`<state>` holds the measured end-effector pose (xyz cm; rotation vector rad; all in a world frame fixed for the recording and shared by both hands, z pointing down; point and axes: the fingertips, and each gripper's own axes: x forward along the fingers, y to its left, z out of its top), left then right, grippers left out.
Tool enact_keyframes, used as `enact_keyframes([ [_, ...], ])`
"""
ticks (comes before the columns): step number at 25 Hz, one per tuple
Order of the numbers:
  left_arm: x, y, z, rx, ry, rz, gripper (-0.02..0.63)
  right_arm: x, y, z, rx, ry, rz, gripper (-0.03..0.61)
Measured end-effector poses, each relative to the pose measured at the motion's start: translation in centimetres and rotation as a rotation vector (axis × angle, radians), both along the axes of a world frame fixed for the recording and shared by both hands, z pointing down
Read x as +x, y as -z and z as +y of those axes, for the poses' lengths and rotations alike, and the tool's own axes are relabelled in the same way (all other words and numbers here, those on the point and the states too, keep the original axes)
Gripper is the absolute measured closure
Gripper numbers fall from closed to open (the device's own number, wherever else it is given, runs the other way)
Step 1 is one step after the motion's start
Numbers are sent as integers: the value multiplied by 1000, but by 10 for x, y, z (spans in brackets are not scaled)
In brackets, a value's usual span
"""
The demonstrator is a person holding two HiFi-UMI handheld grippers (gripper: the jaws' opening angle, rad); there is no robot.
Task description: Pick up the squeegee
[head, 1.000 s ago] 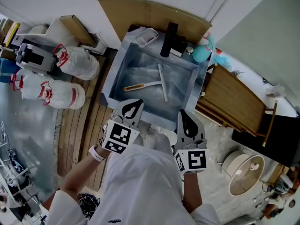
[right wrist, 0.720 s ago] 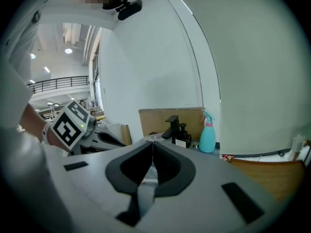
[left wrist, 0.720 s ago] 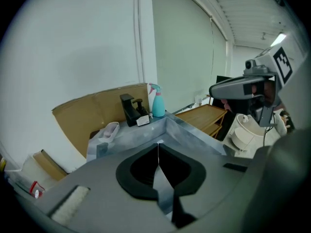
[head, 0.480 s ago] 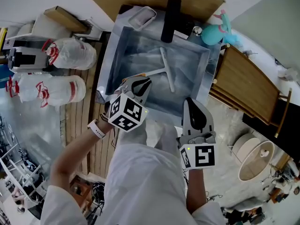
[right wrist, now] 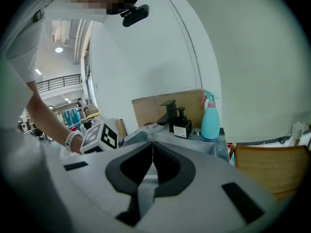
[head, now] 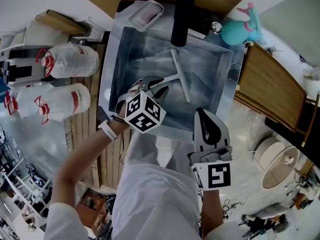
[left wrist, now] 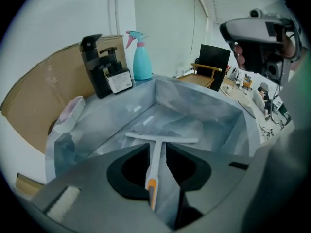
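Note:
A white T-shaped squeegee (head: 179, 75) lies flat on the bottom of the steel sink (head: 111, 64). Its handle, with an orange end (left wrist: 151, 187), points toward the near left. My left gripper (head: 157, 85) is down in the sink, and its jaws are opening. In the left gripper view the handle (left wrist: 155, 159) runs lengthwise between the two jaws of the left gripper (left wrist: 157, 145), and the pads do not press on it. My right gripper (head: 202, 114) hangs outside the sink's near edge. In the right gripper view the right gripper (right wrist: 152, 143) is shut with nothing in it.
A black faucet (head: 181, 15) and a soap bottle (left wrist: 119, 79) stand at the sink's far rim, with a blue spray bottle (head: 239, 30) to their right. A small tray (head: 145, 15) sits at the far left corner. Wooden furniture (head: 270, 86) is on the right, tied plastic bags (head: 70, 59) on the left.
My left gripper came down from the sink's near edge into the basin over the squeegee handle, and its jaws have parted. The right gripper dropped a little and stayed shut.

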<state>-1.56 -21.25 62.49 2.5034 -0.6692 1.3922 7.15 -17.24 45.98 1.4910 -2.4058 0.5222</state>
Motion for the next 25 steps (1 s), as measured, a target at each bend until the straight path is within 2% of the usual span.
enact_keyframes([
  [7,6,-60,-7,-54,-83,-77,508,1,-18,1,-31,-23,5,572],
  [12,12,-83,-9,-88,-122,-98,495,6,-27,3,-26,-22,16,572],
  [19,12,-103,-10,-126,-118,-128,494,11,-29,7,-33,-23,25,572],
  [22,11,-106,-11,-146,-105,-122,526,12,-28,8,-30,-18,26,572],
  [25,11,-107,-13,-146,-106,-130,531,15,-27,9,-24,-25,26,572],
])
